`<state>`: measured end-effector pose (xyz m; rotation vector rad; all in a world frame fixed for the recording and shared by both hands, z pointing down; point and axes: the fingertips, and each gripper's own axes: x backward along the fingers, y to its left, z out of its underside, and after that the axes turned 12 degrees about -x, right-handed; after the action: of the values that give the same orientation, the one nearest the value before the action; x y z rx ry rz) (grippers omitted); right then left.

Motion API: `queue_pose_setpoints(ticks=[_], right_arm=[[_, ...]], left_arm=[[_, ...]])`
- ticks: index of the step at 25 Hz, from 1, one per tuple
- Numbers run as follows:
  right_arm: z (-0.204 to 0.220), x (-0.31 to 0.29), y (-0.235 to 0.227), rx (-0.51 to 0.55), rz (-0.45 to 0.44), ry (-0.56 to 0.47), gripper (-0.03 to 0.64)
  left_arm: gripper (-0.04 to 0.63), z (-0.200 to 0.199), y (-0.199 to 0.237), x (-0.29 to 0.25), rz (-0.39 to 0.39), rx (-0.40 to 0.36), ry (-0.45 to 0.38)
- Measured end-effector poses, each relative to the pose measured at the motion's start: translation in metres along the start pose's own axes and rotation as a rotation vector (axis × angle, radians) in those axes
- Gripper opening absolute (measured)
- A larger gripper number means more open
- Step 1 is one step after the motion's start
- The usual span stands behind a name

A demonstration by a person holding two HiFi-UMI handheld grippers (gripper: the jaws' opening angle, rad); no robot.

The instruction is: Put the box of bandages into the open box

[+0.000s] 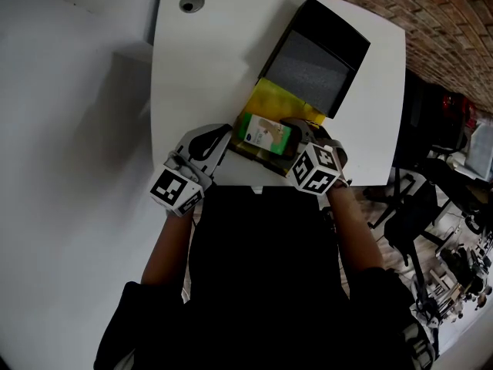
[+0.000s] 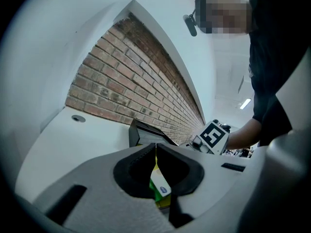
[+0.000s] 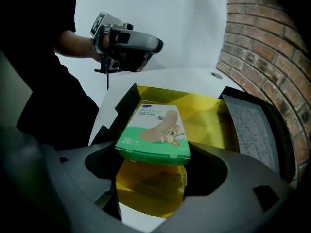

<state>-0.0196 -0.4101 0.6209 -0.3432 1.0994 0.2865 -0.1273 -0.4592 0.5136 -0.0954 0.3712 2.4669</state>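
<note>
**Green bandage box held over the yellow box**

Both arms were bent in close to the person's body, at the near edge of the white table [image 1: 208,68]. The right gripper [image 1: 299,142] had its two jaws squeezed on the sides of the box of bandages [image 3: 153,130] and held it nearly flat. The left gripper [image 2: 155,147] sat just beside the bandage box on the left. Its jaws were closed tip to tip, with nothing clearly between them.

The bandage box was green. It had a big "26" on it and a picture of a tan plaster with a cartoon mouse. The smaller words were too blurry to read.

The bandage box hung over the near part of the open box [image 3: 125,102], above its shiny yellow inside [image 3: 209,115]. I could not tell if it touched the bottom. The black lid [image 1: 333,23] stood open at the far side, with grey foam [image 1: 312,68] in it. Yellow floor showed past the bandage box, toward the lid. The table was bare to the left, with a small round hole [image 1: 191,4] near the far corner. A brick wall [image 1: 431,6] ran past the far edge.
</note>
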Motion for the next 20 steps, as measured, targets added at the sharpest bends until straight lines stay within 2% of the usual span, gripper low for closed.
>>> queue_pose_setpoints(ticks=[13, 17, 20], right_arm=[[0.004, -0.002, 0.004, 0.022, 0.021, 0.018, 0.373], [0.002, 0.004, 0.002, 0.008, 0.026, -0.012, 0.373], [-0.007, 0.013, 0.001, -0.004, 0.024, -0.072, 0.373]], left_arm=[[0.02, 0.001, -0.005, -0.002, 0.014, -0.006, -0.004], [0.02, -0.002, -0.007, -0.004, 0.017, -0.007, -0.01], [0.02, -0.005, -0.009, -0.005, 0.022, -0.014, -0.015]])
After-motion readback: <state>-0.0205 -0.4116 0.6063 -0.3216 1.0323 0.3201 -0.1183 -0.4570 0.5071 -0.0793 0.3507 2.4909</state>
